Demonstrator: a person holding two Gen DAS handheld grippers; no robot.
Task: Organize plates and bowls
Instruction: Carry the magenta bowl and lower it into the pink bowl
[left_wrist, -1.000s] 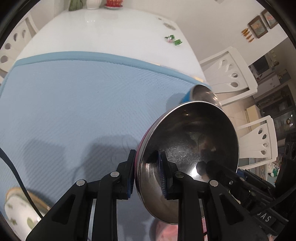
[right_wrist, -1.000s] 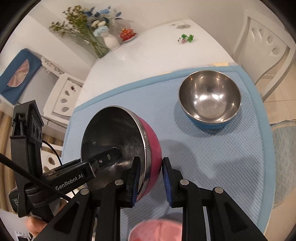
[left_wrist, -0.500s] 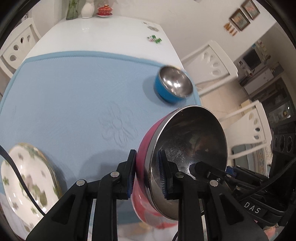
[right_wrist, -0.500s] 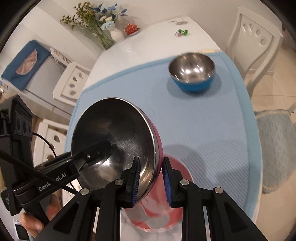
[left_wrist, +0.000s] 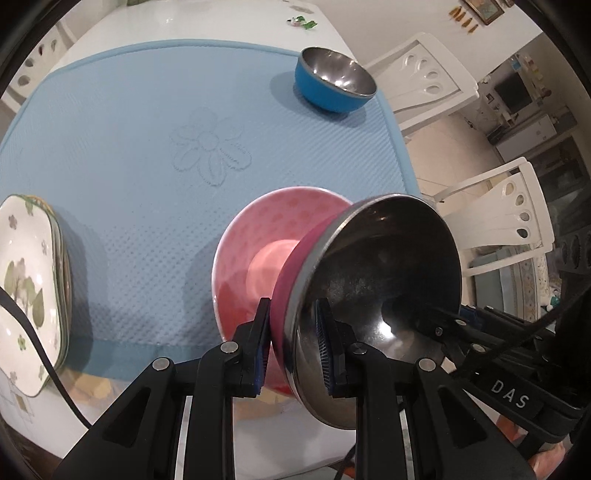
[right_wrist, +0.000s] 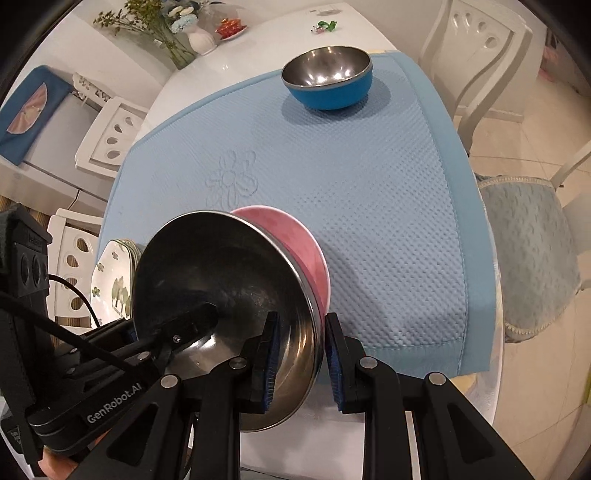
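A steel bowl with a magenta outside (left_wrist: 384, 280) is held tilted on edge by both grippers. My left gripper (left_wrist: 293, 343) is shut on its rim, and my right gripper (right_wrist: 299, 354) is shut on the opposite rim (right_wrist: 236, 295). It hangs just over a pink bowl (left_wrist: 258, 236) that rests at the mat's near edge and also shows in the right wrist view (right_wrist: 295, 240). A blue steel-lined bowl (left_wrist: 334, 79) stands at the mat's far right corner (right_wrist: 327, 77). A stack of floral plates (left_wrist: 29, 288) lies at the near left (right_wrist: 112, 280).
A light blue mat (left_wrist: 147, 147) covers the near part of the white table (right_wrist: 280, 40). White chairs (left_wrist: 436, 77) stand along the right side. A vase with flowers (right_wrist: 199, 37) and a small red dish (right_wrist: 231, 27) stand at the table's far end.
Both grippers have drawn back toward the near table edge with the magenta bowl. The pink bowl and the floral plates have come into fuller view, and the blue bowl now lies farther off.
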